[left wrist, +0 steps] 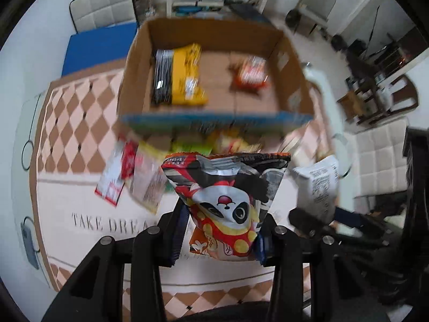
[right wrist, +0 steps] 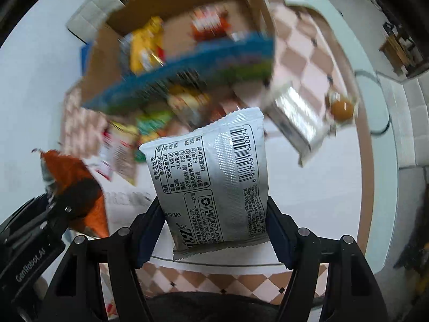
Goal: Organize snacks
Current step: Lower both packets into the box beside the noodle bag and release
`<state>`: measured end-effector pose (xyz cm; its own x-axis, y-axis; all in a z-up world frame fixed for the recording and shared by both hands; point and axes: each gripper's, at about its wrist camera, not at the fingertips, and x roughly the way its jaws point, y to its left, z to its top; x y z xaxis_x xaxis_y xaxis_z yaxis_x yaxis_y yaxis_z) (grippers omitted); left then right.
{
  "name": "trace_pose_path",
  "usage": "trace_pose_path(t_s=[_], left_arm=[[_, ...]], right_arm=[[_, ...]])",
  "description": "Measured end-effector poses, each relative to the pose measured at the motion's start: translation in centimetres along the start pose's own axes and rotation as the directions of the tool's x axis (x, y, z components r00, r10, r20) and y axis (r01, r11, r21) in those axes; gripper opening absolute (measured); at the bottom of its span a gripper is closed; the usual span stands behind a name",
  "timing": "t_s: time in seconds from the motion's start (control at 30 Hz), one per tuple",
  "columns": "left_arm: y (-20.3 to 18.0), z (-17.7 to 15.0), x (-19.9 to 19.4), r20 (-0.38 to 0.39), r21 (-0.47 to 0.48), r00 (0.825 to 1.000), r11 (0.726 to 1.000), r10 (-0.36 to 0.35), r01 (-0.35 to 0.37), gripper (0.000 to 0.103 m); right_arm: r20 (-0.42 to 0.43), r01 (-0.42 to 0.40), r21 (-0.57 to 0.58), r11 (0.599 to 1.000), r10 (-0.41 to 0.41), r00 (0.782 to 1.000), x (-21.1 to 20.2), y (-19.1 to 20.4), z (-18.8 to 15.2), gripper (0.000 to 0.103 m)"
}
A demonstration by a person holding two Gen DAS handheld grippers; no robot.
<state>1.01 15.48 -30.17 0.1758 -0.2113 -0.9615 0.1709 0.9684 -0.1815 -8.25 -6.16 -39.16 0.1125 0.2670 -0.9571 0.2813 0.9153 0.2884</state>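
Observation:
My left gripper (left wrist: 221, 237) is shut on a panda-printed snack bag (left wrist: 228, 196), which hangs above the table in front of the cardboard box (left wrist: 134, 61). A yellow packet (left wrist: 187, 75) and a red-orange packet (left wrist: 252, 72) lie inside the box. My right gripper (right wrist: 213, 228) is shut on a silver packet (right wrist: 211, 177) whose label side faces the camera, held clear of the table. The left wrist view shows that silver packet (left wrist: 319, 185) to the right of the panda bag. At the left of the right wrist view the orange back of the panda bag (right wrist: 75, 185) shows.
Several loose snack packets (left wrist: 128, 171) lie between the box and the grippers. A shiny foil packet (right wrist: 300, 118) with a brown egg picture lies right of the box (right wrist: 257, 8). The checkered tablecloth (left wrist: 67, 123) covers a round table. White chairs (left wrist: 380, 158) stand around it.

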Motion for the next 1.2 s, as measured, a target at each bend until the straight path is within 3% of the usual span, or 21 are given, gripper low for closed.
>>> trace_pose_path(t_s=[0.23, 0.4, 0.53, 0.73, 0.97, 1.0, 1.03, 1.07, 1.13, 1.2], left_arm=[[0.3, 8.5, 0.0, -0.008, -0.005, 0.998, 0.998, -0.07, 0.07, 0.039], [1.3, 15.3, 5.2, -0.131, -0.062, 0.986, 0.993, -0.104, 0.097, 0.039], [2.2, 18.6, 10.0, -0.22, -0.1, 0.969, 0.99, -0.116, 0.096, 0.039], [2.1, 20.2, 15.7, -0.324, -0.093, 0.942, 0.994, -0.093, 0.066, 0.039], [1.3, 20.8, 18.8, -0.377, -0.05, 0.926, 0.999, -0.035, 0.017, 0.041], [1.2, 21.0, 18.9, -0.377, -0.037, 0.926, 0.999, -0.024, 0.011, 0.042], [1.0, 21.0, 19.2, -0.378, -0.029, 0.926, 1.0, -0.014, 0.004, 0.051], [0.9, 21.0, 19.3, -0.377, -0.029, 0.926, 1.0, -0.016, 0.006, 0.069], [1.0, 21.0, 19.2, -0.366, -0.029, 0.931, 1.0, -0.013, 0.003, 0.09], [1.0, 21.1, 19.0, -0.354, -0.031, 0.935, 1.0, -0.01, -0.001, 0.09]], right_arm=[[0.086, -0.057, -0.024, 0.998, 0.059, 0.995, -3.8, 3.1, 7.3, 0.074], [0.082, -0.03, -0.006, 1.0, 0.03, 0.996, -2.0, 3.8, 13.5, 0.074], [0.039, -0.007, 0.016, 1.0, 0.006, 0.999, 1.4, 3.4, 17.1, 0.074], [-0.024, 0.038, 0.032, 0.999, -0.037, 0.999, 6.7, 2.1, 20.6, 0.074], [-0.094, 0.056, 0.018, 0.998, -0.054, 0.994, 11.0, 1.1, 22.5, 0.074], [-0.111, 0.063, 0.015, 0.998, -0.061, 0.992, 11.5, 1.1, 22.7, 0.075], [-0.124, 0.072, 0.007, 0.997, -0.071, 0.99, 11.9, 1.1, 22.8, 0.077], [-0.135, 0.083, -0.005, 0.997, -0.083, 0.987, 12.2, 1.1, 22.9, 0.087], [-0.147, 0.091, -0.03, 0.995, -0.094, 0.985, 12.5, 1.4, 22.9, 0.093], [-0.152, 0.099, -0.046, 0.994, -0.104, 0.983, 12.5, 1.7, 22.8, 0.093]])
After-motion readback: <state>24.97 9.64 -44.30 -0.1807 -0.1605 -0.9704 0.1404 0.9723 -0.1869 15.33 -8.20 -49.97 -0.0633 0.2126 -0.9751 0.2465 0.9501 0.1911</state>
